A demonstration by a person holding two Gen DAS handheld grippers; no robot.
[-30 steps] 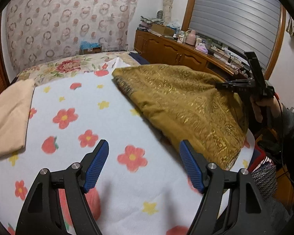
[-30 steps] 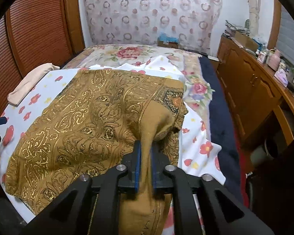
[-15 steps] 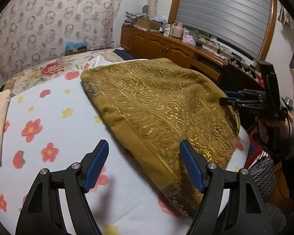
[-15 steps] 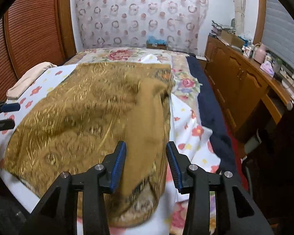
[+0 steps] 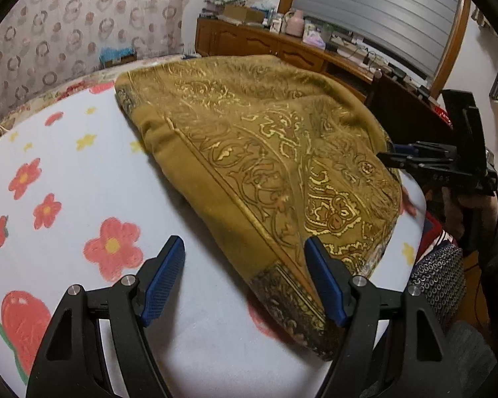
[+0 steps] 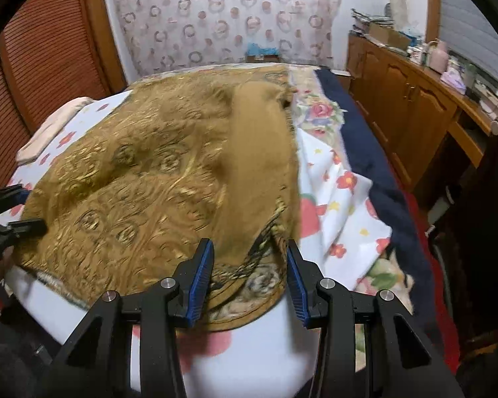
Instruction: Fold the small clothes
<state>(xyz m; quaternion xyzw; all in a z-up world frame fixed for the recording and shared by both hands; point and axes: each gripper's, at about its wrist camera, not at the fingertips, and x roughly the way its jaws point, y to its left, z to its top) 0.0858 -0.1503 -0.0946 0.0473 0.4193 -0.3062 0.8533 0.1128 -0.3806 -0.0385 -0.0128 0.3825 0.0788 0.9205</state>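
Cloth: mustard-gold patterned garment spread over the white flowered bed sheet; covers the right half of the bed in the left wrist view, its dark ornamented border lying at the near corner.
Cloth, other side: in the right wrist view the same garment lies wide across the bed, a plain brown fold running lengthwise along its right edge; picture blurred there.
Left gripper: jaws wide apart, nothing between the pads. Right finger sits over the garment's border corner; contact cannot be told. Left finger over bare sheet.
Right gripper: jaws have just been opening and stand apart; the near hem of the garment lies between the blue pads, which do not press it.
Right gripper, seen from the left camera: at the garment's far right edge, a hand on its handle.
Left gripper, seen from the right camera: at the garment's left edge, dark fingers spread.
Surroundings: folded cream cloth at the far left of the bed; navy blanket along the right side; wooden cabinet with clutter on top; patterned curtain behind the bed.
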